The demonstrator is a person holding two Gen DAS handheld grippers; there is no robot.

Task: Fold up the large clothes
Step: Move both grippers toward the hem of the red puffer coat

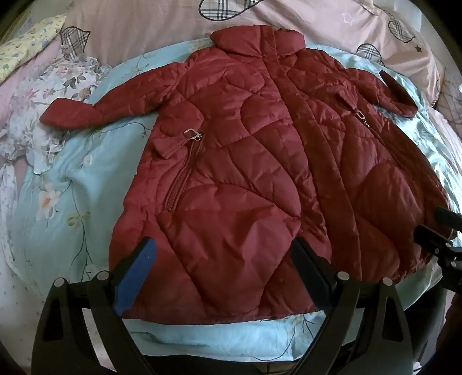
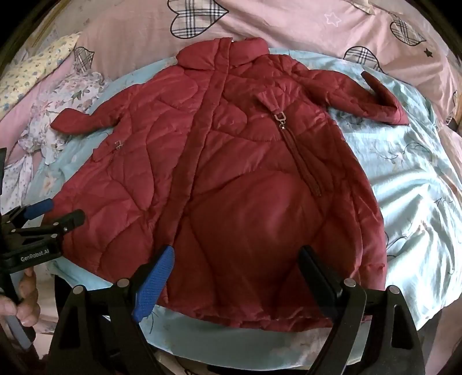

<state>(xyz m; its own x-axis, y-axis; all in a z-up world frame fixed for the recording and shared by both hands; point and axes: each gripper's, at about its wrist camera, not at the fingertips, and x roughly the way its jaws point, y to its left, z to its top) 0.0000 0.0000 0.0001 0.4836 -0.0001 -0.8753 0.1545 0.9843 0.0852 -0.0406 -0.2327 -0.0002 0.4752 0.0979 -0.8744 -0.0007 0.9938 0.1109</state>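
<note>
Jacket [image 1: 260,161], red and quilted, lies flat and face up on the light blue sheet [image 1: 72,184] of the bed, collar toward the pink pillows [image 2: 288,26], both sleeves spread out. Your left tongs [image 1: 223,259] and right tongs [image 2: 236,265] hover wide apart over its hem, gripping nothing.

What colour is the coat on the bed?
Dark red, quilted coat; clearest in the left wrist view.
</note>
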